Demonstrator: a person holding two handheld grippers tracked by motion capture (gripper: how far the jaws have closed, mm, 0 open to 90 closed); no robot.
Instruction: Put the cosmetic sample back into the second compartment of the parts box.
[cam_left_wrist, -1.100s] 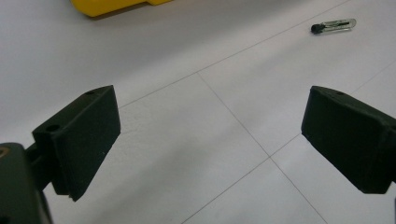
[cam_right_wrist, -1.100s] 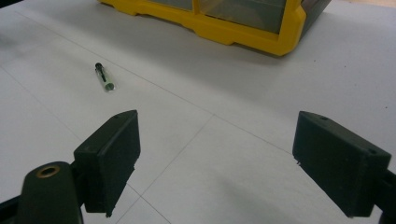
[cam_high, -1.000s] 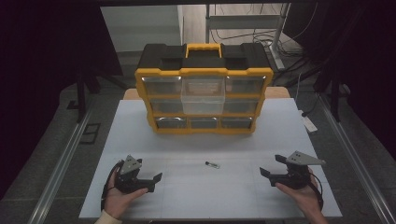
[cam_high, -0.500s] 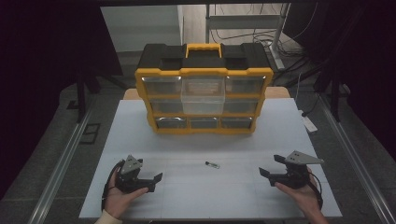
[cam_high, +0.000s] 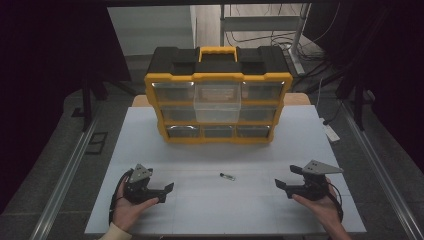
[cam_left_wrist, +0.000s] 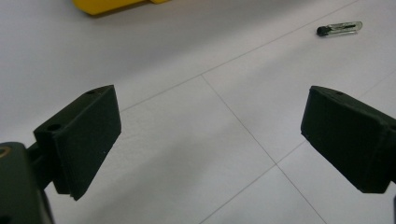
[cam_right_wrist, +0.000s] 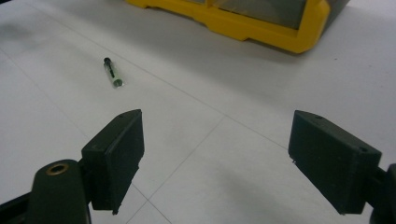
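The small tube (cam_high: 227, 176), clear-bodied with a dark cap at one end, lay flat on the white table (cam_high: 210, 150), roughly at the table's middle along its near half, well clear of everything else. From my seat at the high view it sat between my two tools, at about 3 o'clock from the left gripper (cam_high: 165, 192) and about 9 o'clock from the right gripper (cam_high: 284, 185), nearer neither by much.

In the left gripper view the tube (cam_left_wrist: 339, 29) appeared at about 1 o'clock, past the jaws, its dark cap pointing left. In the right gripper view it (cam_right_wrist: 112, 73) lay at about 11 o'clock, cap toward the far side, with a greenish tint at the near end.

Both tools were released: I saw each pair of black jaws standing wide apart with only bare table between them, gripping nothing. I held the left one in my left hand (cam_high: 129, 210) at the table's 7 o'clock corner and the right one in my right hand (cam_high: 320, 206) at 5 o'clock, each low over the surface; whether they touched it I could not tell.

At 12 o'clock stood the yellow and black organizer case (cam_high: 218, 95), upright, handle on top, its clear drawers facing me. One middle drawer (cam_high: 217, 106) stuck out a little from the rest. Its yellow base edge (cam_right_wrist: 243, 25) showed at the top of the right gripper view.
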